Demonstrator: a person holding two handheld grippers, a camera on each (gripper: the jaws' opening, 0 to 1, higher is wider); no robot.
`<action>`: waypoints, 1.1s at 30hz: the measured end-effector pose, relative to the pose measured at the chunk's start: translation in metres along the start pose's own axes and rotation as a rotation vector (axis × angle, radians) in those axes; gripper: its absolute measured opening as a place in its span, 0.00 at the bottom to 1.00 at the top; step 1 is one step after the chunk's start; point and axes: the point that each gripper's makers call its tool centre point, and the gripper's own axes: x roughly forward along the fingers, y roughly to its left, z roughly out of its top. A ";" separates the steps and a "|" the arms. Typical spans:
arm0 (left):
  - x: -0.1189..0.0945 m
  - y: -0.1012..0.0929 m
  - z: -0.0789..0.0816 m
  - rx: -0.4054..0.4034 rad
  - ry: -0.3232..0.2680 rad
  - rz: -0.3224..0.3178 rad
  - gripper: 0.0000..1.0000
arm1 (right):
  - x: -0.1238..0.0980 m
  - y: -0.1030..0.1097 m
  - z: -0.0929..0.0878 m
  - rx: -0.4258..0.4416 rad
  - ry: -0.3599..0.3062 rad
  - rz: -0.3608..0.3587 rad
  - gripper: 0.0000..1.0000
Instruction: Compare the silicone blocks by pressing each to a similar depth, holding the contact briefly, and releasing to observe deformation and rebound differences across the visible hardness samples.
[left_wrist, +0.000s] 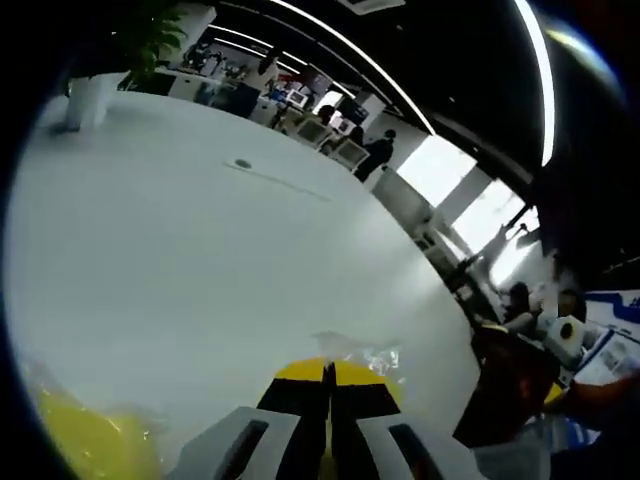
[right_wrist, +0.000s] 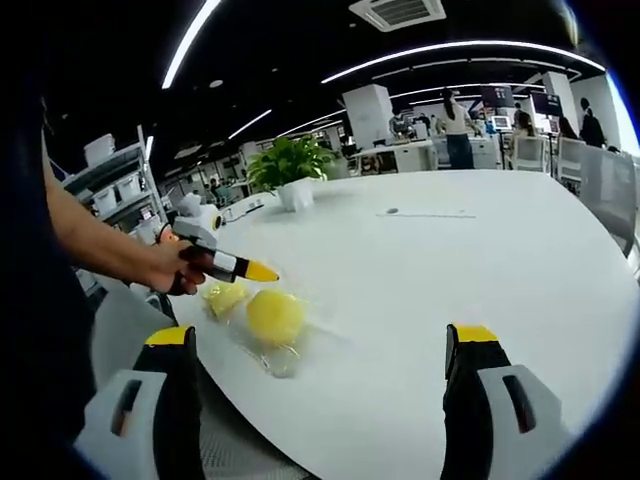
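Currently hovering: both grippers are poised off the silicone blocks, with no press contact made.

Left gripper, with jaws pressed together on nothing, is pointing its yellow tip just above the two yellow silicone blocks: the larger block and the smaller block. Both are lying in clear plastic wrap near the edge of the white table, beside the person's hand. Right gripper is standing wide apart, empty, nearer the table edge. Probable faults: the wrap is likely to slip or crease under the tip, skewing press depth, and an off-centre press near the edge is likely to push a block sideways off the table.
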 end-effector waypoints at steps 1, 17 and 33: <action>0.001 0.002 -0.001 -0.003 0.003 0.006 0.00 | 0.000 -0.001 0.000 0.003 0.001 -0.003 0.96; 0.007 0.029 -0.017 0.036 0.059 0.077 0.00 | -0.004 0.000 0.000 0.051 -0.010 -0.039 0.96; -0.016 0.046 0.025 0.170 -0.043 0.126 0.55 | -0.005 -0.005 0.002 0.050 -0.018 -0.066 0.96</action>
